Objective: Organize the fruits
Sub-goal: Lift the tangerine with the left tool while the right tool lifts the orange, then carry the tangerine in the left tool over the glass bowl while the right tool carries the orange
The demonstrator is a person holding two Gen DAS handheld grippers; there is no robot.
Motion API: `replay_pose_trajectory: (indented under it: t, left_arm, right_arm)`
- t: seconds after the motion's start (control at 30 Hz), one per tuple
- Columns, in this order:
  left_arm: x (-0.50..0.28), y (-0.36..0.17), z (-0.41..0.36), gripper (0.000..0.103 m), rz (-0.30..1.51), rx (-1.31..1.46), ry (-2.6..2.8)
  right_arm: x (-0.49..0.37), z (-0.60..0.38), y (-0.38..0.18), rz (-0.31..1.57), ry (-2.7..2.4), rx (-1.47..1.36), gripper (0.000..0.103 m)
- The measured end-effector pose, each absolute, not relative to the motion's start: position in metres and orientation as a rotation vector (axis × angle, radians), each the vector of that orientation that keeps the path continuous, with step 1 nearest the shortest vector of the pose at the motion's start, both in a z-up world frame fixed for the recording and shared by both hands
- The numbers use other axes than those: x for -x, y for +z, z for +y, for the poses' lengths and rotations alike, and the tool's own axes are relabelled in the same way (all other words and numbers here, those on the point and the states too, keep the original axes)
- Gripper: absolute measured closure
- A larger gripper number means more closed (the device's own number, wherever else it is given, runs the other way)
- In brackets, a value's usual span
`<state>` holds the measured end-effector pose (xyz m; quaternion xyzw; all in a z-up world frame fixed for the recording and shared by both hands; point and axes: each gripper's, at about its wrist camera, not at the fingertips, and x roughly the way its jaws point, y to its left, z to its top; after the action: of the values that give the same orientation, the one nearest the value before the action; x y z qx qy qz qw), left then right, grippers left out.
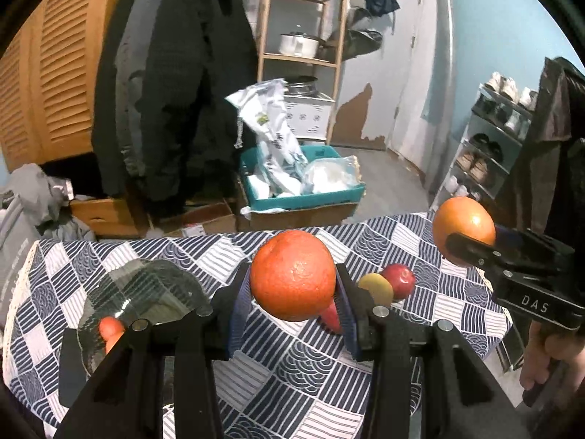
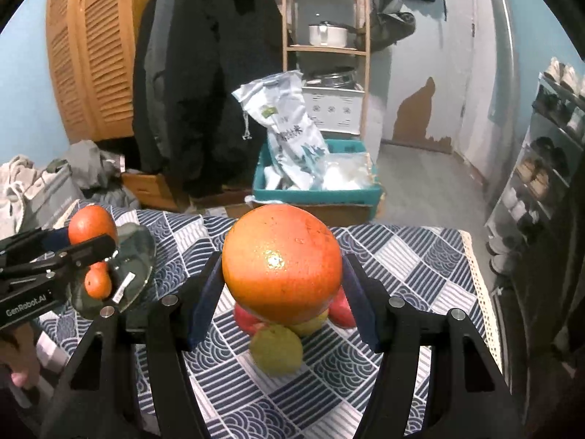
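Left wrist view: an orange (image 1: 292, 274) was clamped between the pads of the left gripper (image 1: 292, 292), clear of the patterned tablecloth (image 1: 285, 366). A glass plate (image 1: 146, 289) holding small orange fruits (image 1: 109, 329) was seen left of the fingers. A red apple (image 1: 400, 280) and a yellow fruit (image 1: 376, 287) lay to the right. The right gripper (image 2: 281, 292) was pinching a grapefruit (image 2: 281, 263) above more red and yellow fruit.

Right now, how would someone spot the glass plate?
Find the checked tablecloth. At its left end, near the left tool holding an orange, lies the glass plate. It is the only see-through thing there, with small orange fruits on it.
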<state>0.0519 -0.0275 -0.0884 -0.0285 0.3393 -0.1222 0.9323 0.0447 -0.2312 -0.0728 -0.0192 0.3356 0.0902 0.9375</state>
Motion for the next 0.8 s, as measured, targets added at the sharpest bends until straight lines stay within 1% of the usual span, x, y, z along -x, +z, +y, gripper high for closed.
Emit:
replay_pose_trajectory:
  t: [0.33, 0.8]
  left_arm:
    - [-0.057, -0.093, 0.012, 0.059, 0.699, 0.101, -0.180]
    - [-0.072, -0.129, 0.078, 0.059, 0.760, 0.146, -0.054]
  right_arm:
    - [-0.064, -0.184, -0.074, 0.706, 0.267, 0.052, 0.039]
    - [-0.100, -0.108, -0.104, 0.779, 0.401, 0.050, 0.039]
